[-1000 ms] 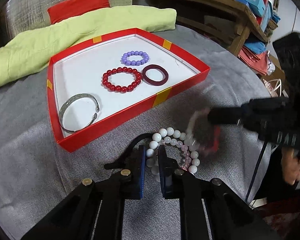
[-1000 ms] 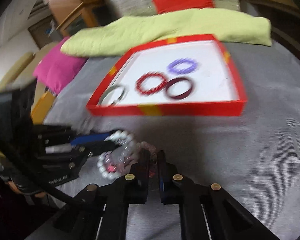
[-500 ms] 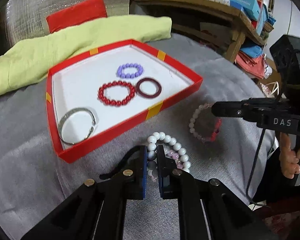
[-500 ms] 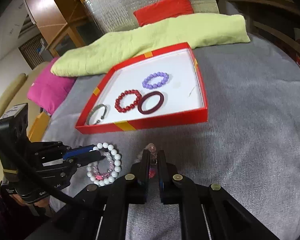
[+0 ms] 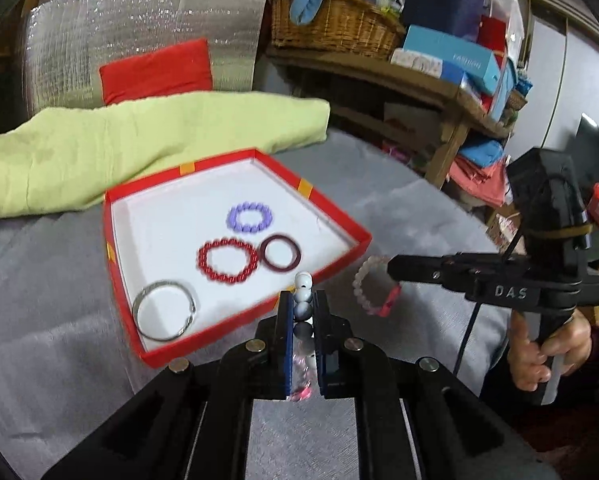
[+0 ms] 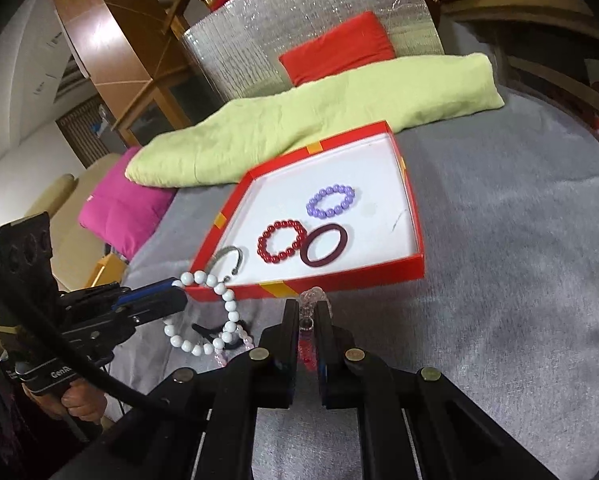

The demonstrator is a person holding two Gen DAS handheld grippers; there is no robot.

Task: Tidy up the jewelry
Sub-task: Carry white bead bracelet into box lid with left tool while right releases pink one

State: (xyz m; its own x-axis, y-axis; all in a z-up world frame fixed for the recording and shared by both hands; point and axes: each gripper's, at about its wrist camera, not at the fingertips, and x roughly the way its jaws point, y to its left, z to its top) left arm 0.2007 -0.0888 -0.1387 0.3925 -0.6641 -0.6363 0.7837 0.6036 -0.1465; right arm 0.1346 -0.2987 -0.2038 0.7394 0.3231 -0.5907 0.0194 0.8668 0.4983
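Both bracelets are off the grey cloth now. A moment ago the white bead bracelet (image 6: pixel 209 312) lay flat in front of the left gripper (image 5: pixel 301 312); now it hangs from it, a few beads pinched between the blue pads and the rest of the loop dangling free below. A pale pink bracelet (image 6: pixel 235 344) seems to hang tangled with it, though I cannot tell whether it is clamped too.

Over on the other side, the right gripper (image 6: pixel 307 320) is clamped on the pink crystal bracelet (image 5: pixel 373 290), which swings clear of the cloth, its red tassel at the bottom. A hand (image 5: pixel 547 354) shows on that gripper's handle.

Straight ahead of both grippers sits the red tray (image 5: pixel 235 326), near wall just beyond the fingertips. Inside lie the silver bangle (image 5: pixel 164 310) nearest the left gripper, then the red bead bracelet (image 5: pixel 227 260), the dark maroon ring (image 5: pixel 281 252) touching it, and the purple bead bracelet (image 5: pixel 250 217) farther back.

So the pick-up looks done for both, and the carry is on. The open white floor ahead of the right gripper looks the roomiest landing spot. A black hair tie (image 6: pixel 211 334) is left on the cloth below the left gripper.
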